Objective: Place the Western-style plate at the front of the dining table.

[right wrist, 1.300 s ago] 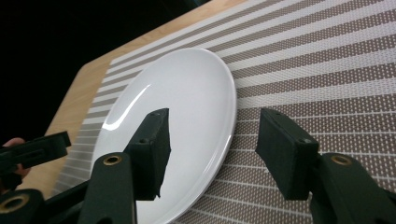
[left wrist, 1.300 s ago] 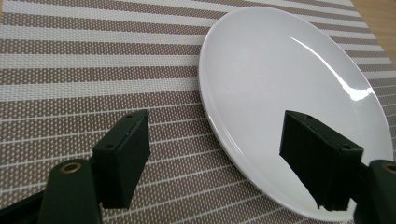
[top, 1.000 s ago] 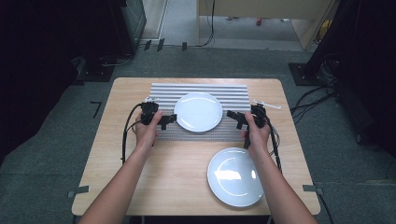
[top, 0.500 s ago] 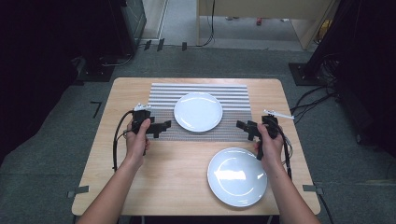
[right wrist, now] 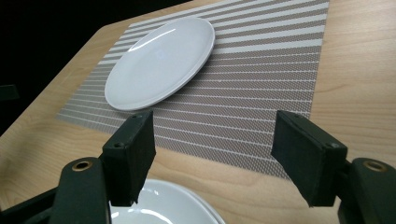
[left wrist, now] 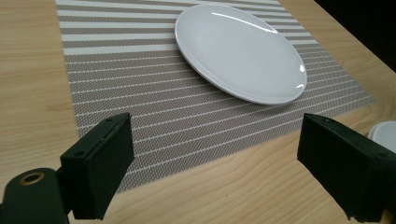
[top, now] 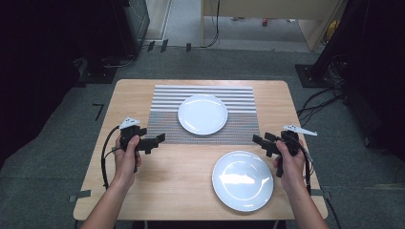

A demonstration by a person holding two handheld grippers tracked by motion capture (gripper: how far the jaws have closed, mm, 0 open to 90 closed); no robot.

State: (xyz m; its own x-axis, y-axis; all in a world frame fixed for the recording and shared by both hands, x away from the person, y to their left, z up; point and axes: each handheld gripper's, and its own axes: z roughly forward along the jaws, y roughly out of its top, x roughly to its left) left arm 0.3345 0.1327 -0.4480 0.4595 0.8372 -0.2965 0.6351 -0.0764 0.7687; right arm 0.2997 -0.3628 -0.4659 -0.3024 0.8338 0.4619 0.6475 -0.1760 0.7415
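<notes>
A wooden bench [top: 181, 181] carries a grey-and-white striped mat [top: 162, 114] toward its 12 o'clock half. A white plate [top: 202, 114] lies on the middle of the mat; it is empty. A second white plate [top: 242, 180] lies on bare wood toward 5 o'clock, off the mat's near edge, also empty.

The left gripper [top: 152, 142] is held at about 9 o'clock, just beside the mat's near left corner, its jaws wide apart with nothing between them. In the left gripper view the mat plate [left wrist: 240, 51] lies ahead of the jaws, well apart from them.

The right gripper [top: 261, 144] is held at about 3 o'clock, by the mat's near right corner, jaws likewise spread and empty. In the right gripper view the near plate [right wrist: 163, 205] sits just under the left jaw.

No writing can be read on anything.
</notes>
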